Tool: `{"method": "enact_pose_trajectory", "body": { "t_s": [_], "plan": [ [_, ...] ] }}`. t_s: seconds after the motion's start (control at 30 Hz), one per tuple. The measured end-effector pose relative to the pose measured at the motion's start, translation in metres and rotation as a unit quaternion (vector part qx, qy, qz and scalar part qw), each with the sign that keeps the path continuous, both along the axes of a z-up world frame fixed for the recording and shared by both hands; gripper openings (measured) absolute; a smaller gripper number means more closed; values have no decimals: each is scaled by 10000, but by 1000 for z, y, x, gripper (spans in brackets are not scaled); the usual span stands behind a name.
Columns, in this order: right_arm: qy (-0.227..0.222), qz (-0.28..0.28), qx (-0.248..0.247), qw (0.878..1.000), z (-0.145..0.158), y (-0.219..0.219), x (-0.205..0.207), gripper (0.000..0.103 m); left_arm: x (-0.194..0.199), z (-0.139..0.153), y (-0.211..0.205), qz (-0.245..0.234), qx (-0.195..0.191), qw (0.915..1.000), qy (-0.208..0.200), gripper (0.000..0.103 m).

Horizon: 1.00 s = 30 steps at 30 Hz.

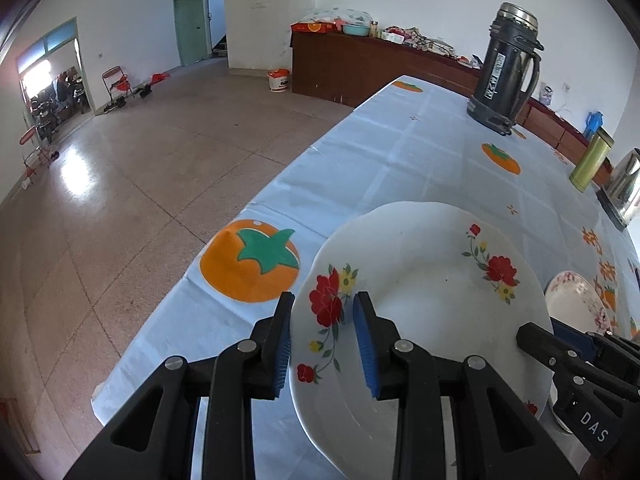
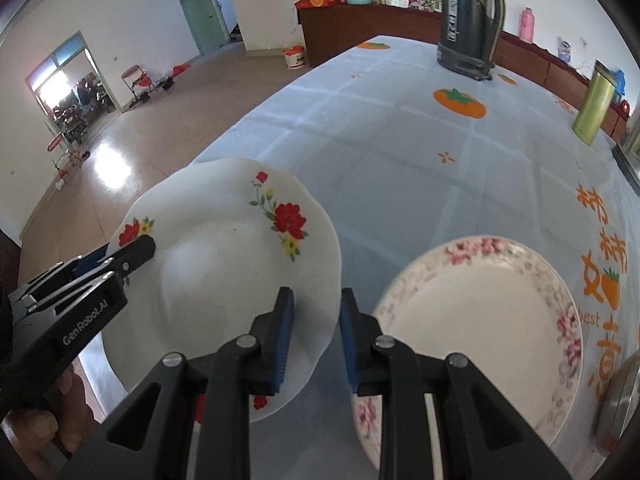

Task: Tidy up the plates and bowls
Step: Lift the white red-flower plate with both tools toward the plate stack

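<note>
Two grippers share one plate over the table.
Table (image 2: 400, 168) in persimmon-print cloth; dark thermos jug (image 1: 506, 68) at far end. White red-flowered plate (image 1: 424, 292) held tilted above cloth: left gripper (image 1: 322, 344) clamps its near-left rim, right gripper (image 2: 312, 340) clamps opposite rim. Pink-rimmed plate (image 2: 480, 312) lies on the cloth just beside it.

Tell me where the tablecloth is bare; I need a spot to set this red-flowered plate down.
Bare cloth lies beyond the white red-flowered plate, running up to the dark grey thermos jug and right to the green metal tumbler. It is crowded near the right: the pink-rimmed white plate sits beside the orange lettering.
</note>
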State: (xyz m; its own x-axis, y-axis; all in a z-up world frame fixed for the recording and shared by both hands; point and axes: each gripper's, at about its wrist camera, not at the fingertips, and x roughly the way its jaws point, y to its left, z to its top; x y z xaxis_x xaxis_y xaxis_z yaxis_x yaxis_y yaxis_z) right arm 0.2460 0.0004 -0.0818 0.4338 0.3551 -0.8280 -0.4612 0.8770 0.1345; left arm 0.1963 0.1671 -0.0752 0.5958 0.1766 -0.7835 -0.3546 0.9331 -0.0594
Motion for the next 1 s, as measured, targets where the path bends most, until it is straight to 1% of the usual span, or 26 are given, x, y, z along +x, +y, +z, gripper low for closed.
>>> {"method": "enact_pose_trajectory", "body": {
  "t_s": [0.47,1.0],
  "plan": [
    [-62,-237,121,9996,10,-35,-23,23,-11,9,-30,-247,31,9997,-59,32],
    [-66,-396,198,9990,9,-64,-44,23,-21,15,-56,-437,105,9989,-141,32]
  ]
}}
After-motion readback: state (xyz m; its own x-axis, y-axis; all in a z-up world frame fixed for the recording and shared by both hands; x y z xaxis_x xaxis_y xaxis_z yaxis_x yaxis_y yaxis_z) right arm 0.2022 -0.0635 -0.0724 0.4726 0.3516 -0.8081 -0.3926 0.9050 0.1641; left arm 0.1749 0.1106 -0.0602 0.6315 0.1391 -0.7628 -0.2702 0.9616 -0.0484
